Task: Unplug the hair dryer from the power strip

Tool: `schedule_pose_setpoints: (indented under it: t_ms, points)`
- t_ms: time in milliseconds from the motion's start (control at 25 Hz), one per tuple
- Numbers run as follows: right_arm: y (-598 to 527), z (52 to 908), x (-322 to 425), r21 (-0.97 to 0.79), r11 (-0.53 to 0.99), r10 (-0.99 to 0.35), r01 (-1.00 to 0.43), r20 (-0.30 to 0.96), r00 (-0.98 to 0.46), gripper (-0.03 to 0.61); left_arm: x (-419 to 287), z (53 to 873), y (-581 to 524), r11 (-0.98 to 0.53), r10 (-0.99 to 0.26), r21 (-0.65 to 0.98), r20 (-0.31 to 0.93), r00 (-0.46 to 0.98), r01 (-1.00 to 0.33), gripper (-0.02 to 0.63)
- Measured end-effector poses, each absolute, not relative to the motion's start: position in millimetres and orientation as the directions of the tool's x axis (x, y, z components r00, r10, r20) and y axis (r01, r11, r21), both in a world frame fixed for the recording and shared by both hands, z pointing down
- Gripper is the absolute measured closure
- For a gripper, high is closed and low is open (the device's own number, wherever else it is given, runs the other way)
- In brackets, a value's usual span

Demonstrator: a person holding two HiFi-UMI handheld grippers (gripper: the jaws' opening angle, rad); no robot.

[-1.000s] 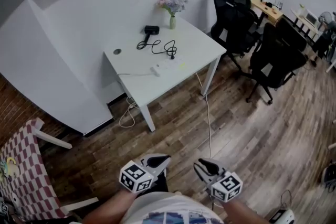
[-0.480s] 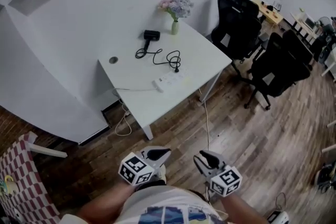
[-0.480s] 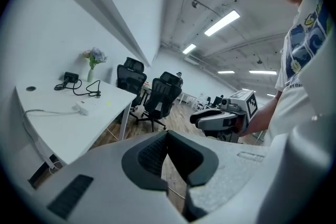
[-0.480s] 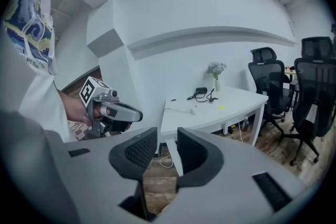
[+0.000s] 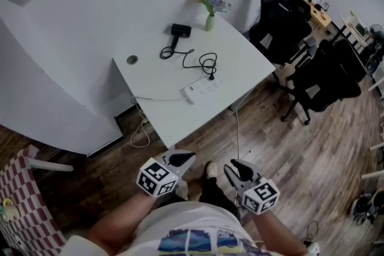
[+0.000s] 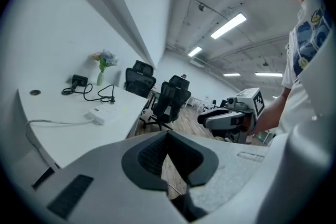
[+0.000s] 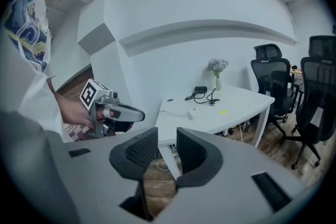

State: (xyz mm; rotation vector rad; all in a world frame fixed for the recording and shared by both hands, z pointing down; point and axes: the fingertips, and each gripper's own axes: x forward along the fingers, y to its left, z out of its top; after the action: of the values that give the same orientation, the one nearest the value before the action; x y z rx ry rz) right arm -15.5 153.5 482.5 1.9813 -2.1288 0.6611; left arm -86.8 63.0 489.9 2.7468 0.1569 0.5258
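Observation:
A black hair dryer point(image 5: 180, 30) lies at the back of the white table point(image 5: 162, 111). Its coiled black cord point(image 5: 201, 60) runs to a plug point(image 5: 211, 75) in the white power strip point(image 5: 204, 88) near the table's front edge. Both grippers hang over the wooden floor, well short of the table. My left gripper point(image 5: 182, 159) has its jaws together with nothing in them point(image 6: 168, 136). My right gripper point(image 5: 239, 168) shows a narrow gap between its pads point(image 7: 167, 136); its jaws are closing on nothing. The strip point(image 7: 202, 111) and dryer point(image 7: 200, 89) show far off.
A vase of flowers point(image 5: 210, 20) stands at the table's back corner. Black office chairs point(image 5: 288, 27) point(image 5: 324, 78) crowd the right. A chequered seat point(image 5: 24, 201) is at lower left. Cables hang below the table point(image 5: 141, 129) and trail over the floor point(image 5: 237, 126).
The table has come nearer in the head view as the person walked toward it, and both grippers came along. The right jaws stand a little wider than before.

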Motion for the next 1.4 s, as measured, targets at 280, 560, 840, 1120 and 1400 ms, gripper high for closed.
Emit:
schedule_pose_setpoints:
  t_ms: [280,560,840,1120,1400]
  points:
    - [104.3,491.5,17.9,-0.231,0.063,-0.903,-0.971,0.401,-0.154,0.483,-61.6,504.2,22.4,-0.941,0.114,0.338,0.369,0.923,-0.019,0.612]
    - [38.9,495.6,68.3,-0.245,0.13,-0.89,-0.961,0.398,-0.222,0.485,-23.1,513.2,-25.8,-0.943,0.047,0.32,0.409,0.911,-0.095,0.612]
    - [-10.5,507.5,121.1,-0.252,0.201,-0.861,-0.947,0.415,-0.293,0.488,20.2,532.7,-61.1,-0.936,-0.003,0.311,0.464,0.886,-0.166,0.612]
    - [-43.2,526.4,161.7,-0.267,0.264,-0.823,-0.927,0.438,-0.361,0.486,55.5,555.3,-84.5,-0.921,-0.058,0.302,0.513,0.856,-0.244,0.612]
    - [-79.8,547.4,192.3,-0.272,0.32,-0.788,-0.907,0.455,-0.415,0.48,76.4,578.4,-109.2,-0.908,-0.118,0.271,0.568,0.814,-0.32,0.612]
